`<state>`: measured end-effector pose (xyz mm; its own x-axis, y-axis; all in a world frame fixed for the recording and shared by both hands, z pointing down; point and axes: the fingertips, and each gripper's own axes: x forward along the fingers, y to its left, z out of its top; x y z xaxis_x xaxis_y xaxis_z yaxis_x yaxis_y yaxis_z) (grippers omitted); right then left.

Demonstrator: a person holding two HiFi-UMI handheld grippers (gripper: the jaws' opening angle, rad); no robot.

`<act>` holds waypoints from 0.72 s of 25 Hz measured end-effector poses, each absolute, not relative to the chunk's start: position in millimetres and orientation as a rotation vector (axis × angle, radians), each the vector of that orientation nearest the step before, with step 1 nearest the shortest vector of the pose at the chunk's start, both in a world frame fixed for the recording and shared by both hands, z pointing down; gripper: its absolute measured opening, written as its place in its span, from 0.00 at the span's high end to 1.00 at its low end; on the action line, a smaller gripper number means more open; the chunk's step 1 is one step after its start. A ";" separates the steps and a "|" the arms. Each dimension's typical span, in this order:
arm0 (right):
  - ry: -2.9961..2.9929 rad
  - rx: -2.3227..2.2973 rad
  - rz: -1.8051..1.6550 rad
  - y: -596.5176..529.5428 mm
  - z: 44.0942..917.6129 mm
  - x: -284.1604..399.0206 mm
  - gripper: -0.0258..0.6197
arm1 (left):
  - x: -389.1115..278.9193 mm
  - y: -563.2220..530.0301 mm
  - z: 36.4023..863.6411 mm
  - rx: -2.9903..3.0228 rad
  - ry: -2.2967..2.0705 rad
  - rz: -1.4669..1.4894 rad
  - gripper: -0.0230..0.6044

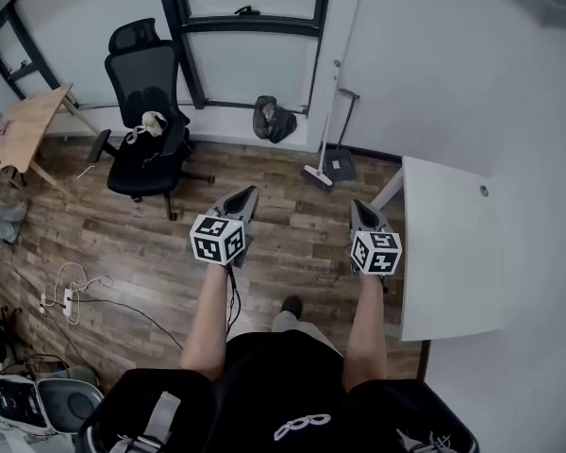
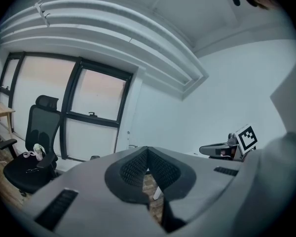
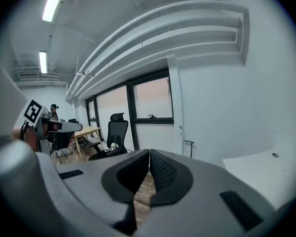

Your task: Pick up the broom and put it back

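Broom (image 1: 317, 174) leans on far wall, just beside dustpan (image 1: 341, 165), left of white table (image 1: 448, 243). Left gripper (image 1: 246, 194), right gripper (image 1: 359, 207): fingers clenched, empty, well apart from broom

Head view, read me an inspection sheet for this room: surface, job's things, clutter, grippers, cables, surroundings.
Surface: wood-plank floor; white table at the right.
Job's things: broom stands against the far wall beside a dustpan, untouched.
Clutter: black office chair with a pale thing on its seat; dark bag at the foot of the wall; wooden table at the left.
Grippers: left gripper and right gripper both shut, nothing between the jaws, held over the floor short of the broom.
Cables: power strip with white and black leads on the floor at the left.
Surroundings: white walls, dark-framed window.
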<state>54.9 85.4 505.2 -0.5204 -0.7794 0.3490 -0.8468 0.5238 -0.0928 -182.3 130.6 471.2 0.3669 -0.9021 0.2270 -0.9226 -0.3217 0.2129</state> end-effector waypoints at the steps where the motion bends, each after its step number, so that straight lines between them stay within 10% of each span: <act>1: -2.500 1.359 0.360 79.5 506.5 56.9 0.92 | -178.9 124.6 471.5 2.328 -1.610 0.095 0.93; 18: -2.539 1.348 0.379 -0.4 508.6 87.2 0.92 | -144.8 48.6 471.9 2.318 -1.627 0.101 0.93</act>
<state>87.2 -0.4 508.6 -0.5449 -0.7710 0.3297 -0.8337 0.5403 -0.1143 -144.8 48.6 471.9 0.3540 -0.9064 0.2304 -0.9279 -0.3095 0.2078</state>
